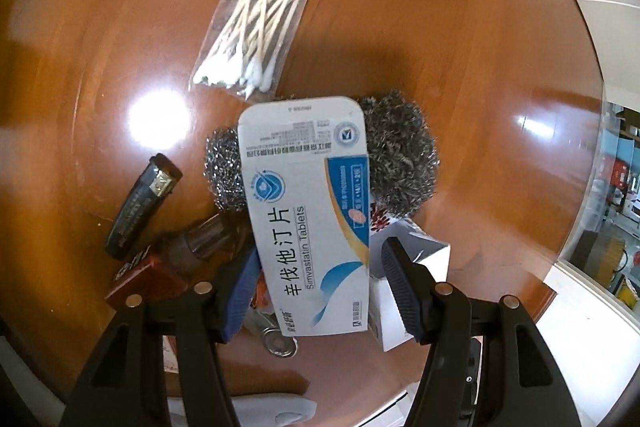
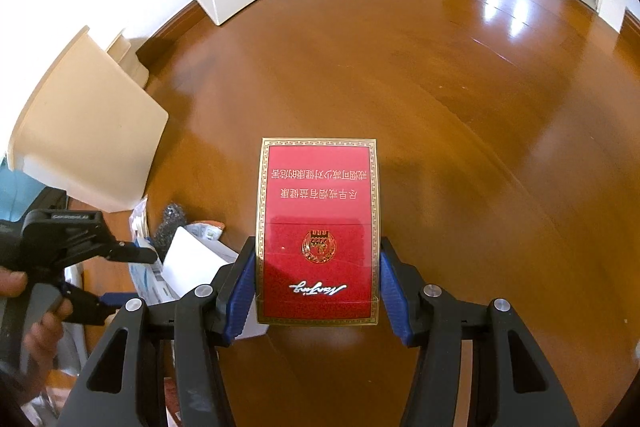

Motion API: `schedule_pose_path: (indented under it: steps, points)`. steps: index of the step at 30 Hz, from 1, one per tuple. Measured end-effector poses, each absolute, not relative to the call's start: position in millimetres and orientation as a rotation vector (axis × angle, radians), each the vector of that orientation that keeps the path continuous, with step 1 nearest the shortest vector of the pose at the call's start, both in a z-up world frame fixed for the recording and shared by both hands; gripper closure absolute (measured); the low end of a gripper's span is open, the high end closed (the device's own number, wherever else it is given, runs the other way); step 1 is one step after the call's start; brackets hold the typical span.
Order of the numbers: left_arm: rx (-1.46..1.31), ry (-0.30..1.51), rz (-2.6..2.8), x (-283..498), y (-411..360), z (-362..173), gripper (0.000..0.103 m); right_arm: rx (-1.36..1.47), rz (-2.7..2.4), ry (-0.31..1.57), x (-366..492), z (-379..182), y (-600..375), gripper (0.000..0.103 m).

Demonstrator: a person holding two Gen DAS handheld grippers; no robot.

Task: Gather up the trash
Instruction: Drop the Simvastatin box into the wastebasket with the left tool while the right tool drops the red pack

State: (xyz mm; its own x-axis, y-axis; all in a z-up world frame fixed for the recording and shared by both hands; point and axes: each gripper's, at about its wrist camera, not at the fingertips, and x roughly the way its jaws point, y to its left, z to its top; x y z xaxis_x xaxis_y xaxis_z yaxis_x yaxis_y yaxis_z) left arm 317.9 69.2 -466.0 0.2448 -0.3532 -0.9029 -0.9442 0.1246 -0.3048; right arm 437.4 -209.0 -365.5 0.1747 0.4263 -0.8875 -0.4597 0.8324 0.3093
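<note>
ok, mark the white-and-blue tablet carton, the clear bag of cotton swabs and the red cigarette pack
white-and-blue tablet carton (image 1: 308, 223), left wrist view, centre of printed face
clear bag of cotton swabs (image 1: 260, 15), left wrist view, middle of the swab bundle
red cigarette pack (image 2: 318, 223), right wrist view, centre of red front

tablet box (image 1: 308, 227): atop steel scourer (image 1: 400, 163)
swab bag (image 1: 260, 23): behind the scourer, on desk (image 1: 460, 47)
lighter (image 1: 140, 203): left of tablet box

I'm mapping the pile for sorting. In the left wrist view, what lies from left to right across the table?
black lighter → brown bottle → Simvastatin tablet box → steel wool scourer → small white box
</note>
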Motion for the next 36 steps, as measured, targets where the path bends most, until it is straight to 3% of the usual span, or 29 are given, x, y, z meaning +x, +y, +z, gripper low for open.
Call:
schedule_pose_path:
  steps: [3,13,19,23,25,29,36]
  points:
    - [-1.384,1.305,0.674,321,68,-463,0.052,-0.021,0.614,1.252,437,-367,-216,0.045]
    - [-1.340,1.278,0.574,313,83,-431,0.053,-0.004,0.631,1.249,431,-363,-207,0.045]
    - [-1.078,1.322,0.381,319,69,-348,0.053,0.030,0.632,1.225,430,-351,-205,0.045]
    - [-0.736,1.261,0.272,330,64,-251,0.053,0.047,0.635,1.213,430,-342,-205,0.045]
    - [-0.574,1.161,0.285,338,83,-194,0.053,0.047,0.644,1.205,428,-337,-204,0.045]
    - [-0.410,1.102,0.385,346,139,-143,0.053,0.069,0.657,1.196,425,-333,-199,0.045]
    - [-0.245,1.190,0.621,344,239,-157,0.053,0.082,0.676,1.215,415,-334,-189,0.045]
